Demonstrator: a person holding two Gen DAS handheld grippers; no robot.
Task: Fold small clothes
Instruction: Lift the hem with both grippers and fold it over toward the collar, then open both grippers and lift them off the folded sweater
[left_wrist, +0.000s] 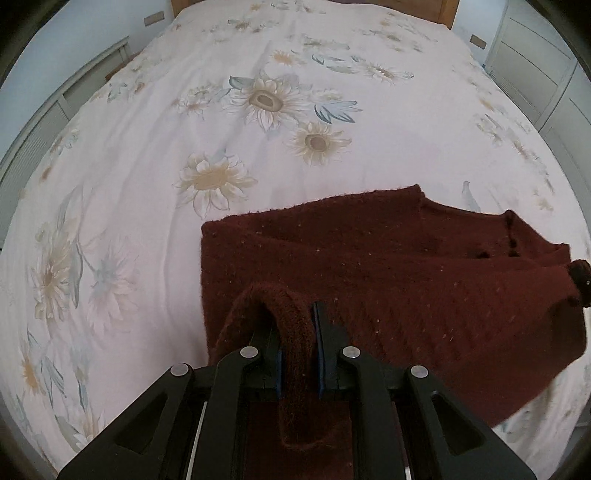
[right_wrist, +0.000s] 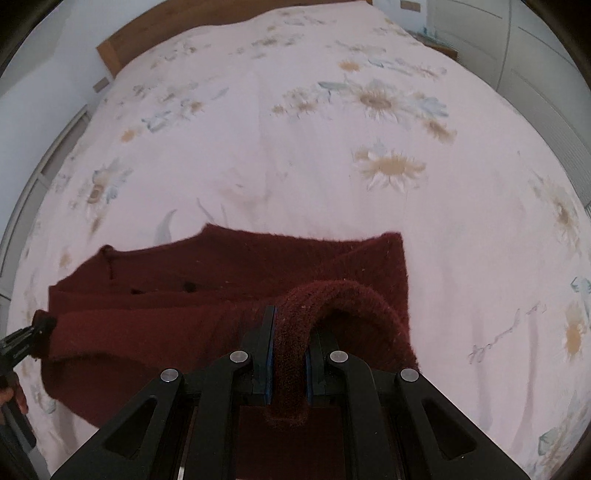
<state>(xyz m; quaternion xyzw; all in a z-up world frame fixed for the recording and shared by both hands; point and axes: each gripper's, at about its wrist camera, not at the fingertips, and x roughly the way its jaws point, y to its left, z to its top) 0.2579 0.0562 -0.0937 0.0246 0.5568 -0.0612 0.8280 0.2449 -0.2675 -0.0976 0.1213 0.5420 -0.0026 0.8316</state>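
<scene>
A dark red knitted garment (left_wrist: 388, 273) lies on the bed, its near edge lifted. My left gripper (left_wrist: 297, 332) is shut on a fold of the near left edge. My right gripper (right_wrist: 290, 343) is shut on a fold of the near right edge; the garment (right_wrist: 221, 288) spreads out to its left. The far half rests flat on the bedspread, with small dark buttonholes along a front opening. In the right wrist view the left gripper (right_wrist: 29, 336) shows at the far left, at the garment's edge. In the left wrist view the garment's far right corner is bunched.
The bed carries a pale pink bedspread (left_wrist: 258, 147) printed with large daisies. A wooden headboard (right_wrist: 122, 44) stands at the far end. White cabinets (left_wrist: 535, 74) line the right side and a white radiator-like panel (left_wrist: 44, 122) the left.
</scene>
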